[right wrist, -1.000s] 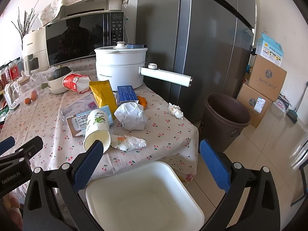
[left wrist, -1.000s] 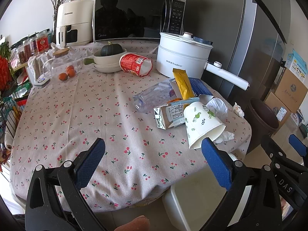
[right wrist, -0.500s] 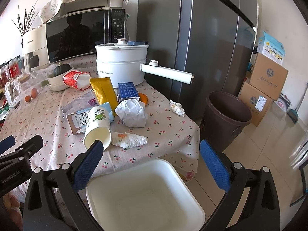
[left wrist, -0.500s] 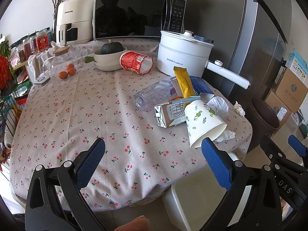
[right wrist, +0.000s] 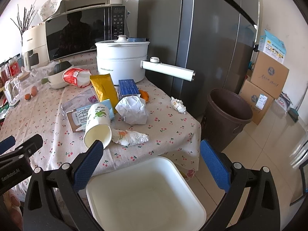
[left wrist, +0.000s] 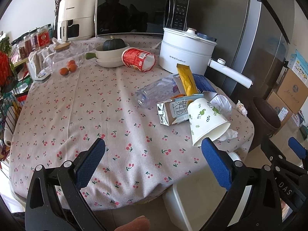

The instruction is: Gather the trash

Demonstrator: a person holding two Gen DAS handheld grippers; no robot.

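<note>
L gripper (left wrist: 153, 157) jaws wide apart, empty, above the near edge of the cherry-print table (left wrist: 80, 115). R gripper (right wrist: 149, 157) also wide open, empty, over a white bin (right wrist: 146, 194) on the floor beside the table. Trash sits at the table's right end: tipped paper cup (left wrist: 207, 121) leaning on a milk carton (left wrist: 171, 111), clear bottle (left wrist: 156, 92), yellow pouch (right wrist: 104, 88), crumpled wrapper (right wrist: 132, 109), tissue (right wrist: 131, 137). Brown bin (right wrist: 227, 113) by the fridge (right wrist: 209, 38).

Both tongs are held side by side, the left tongs (left wrist: 153, 156) and the right tongs (right wrist: 151, 157) each wide apart, gripping nothing.
</note>
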